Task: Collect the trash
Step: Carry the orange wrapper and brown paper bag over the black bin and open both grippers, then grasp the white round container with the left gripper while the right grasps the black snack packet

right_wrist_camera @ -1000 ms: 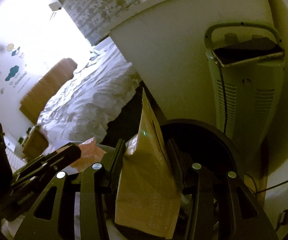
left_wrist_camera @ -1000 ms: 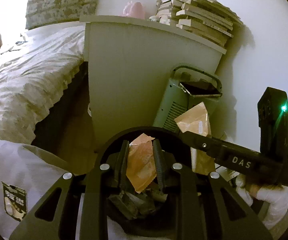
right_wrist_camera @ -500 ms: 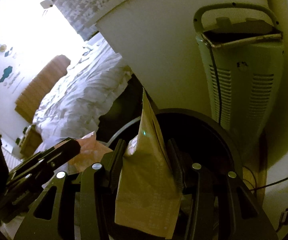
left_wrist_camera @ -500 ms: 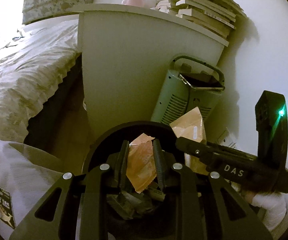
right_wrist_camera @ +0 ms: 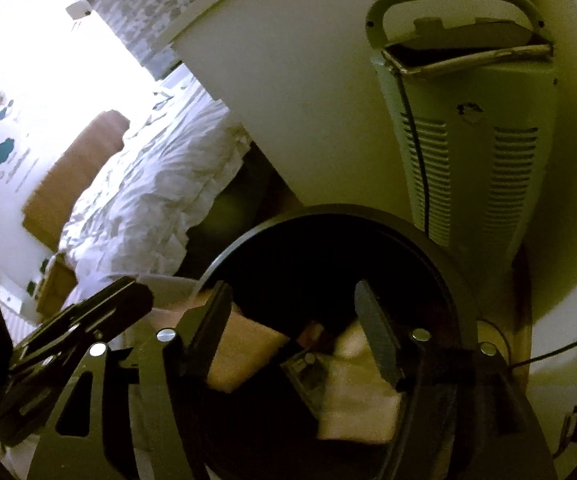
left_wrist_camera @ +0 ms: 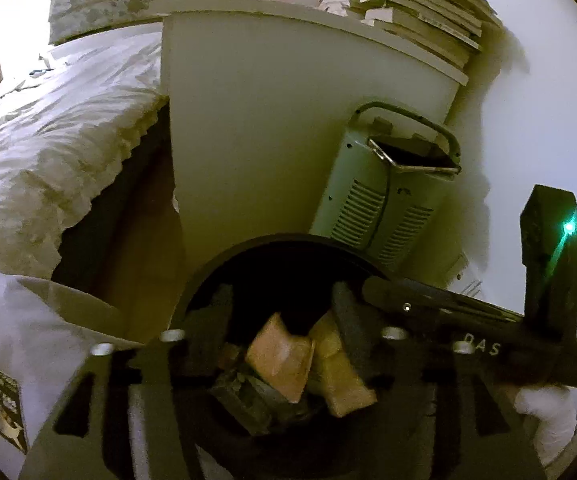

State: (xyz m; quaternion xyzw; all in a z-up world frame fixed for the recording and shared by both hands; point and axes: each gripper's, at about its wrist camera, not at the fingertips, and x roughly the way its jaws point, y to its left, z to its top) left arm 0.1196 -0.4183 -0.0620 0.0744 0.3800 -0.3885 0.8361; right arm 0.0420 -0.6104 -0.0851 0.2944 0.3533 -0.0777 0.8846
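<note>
A round black bin [left_wrist_camera: 272, 242] stands on the floor right below both grippers. My left gripper [left_wrist_camera: 280, 300] hangs over its mouth, jaws opening, with nothing pressed between the pads. An orange wrapper [left_wrist_camera: 282, 360] and a tan paper bag [left_wrist_camera: 342, 380] lie loose inside the bin on other dark rubbish. In the right wrist view the same bin [right_wrist_camera: 328, 216] fills the lower middle. My right gripper [right_wrist_camera: 292, 304] is also opening above it. The orange wrapper [right_wrist_camera: 244, 350] and the tan bag [right_wrist_camera: 362, 394] rest beneath its fingers, free of them.
A white bedside cabinet [left_wrist_camera: 272, 120] with stacked books [left_wrist_camera: 408, 8] rises behind the bin. A pale green heater [left_wrist_camera: 384, 196] with a flat device on top stands beside it by the wall. A bed [left_wrist_camera: 48, 140] lies left, a white bag [left_wrist_camera: 16, 344] at lower left.
Both grippers have opened. The orange wrapper left the left jaws and the tan bag left the right jaws; both now lie down in the bin.
</note>
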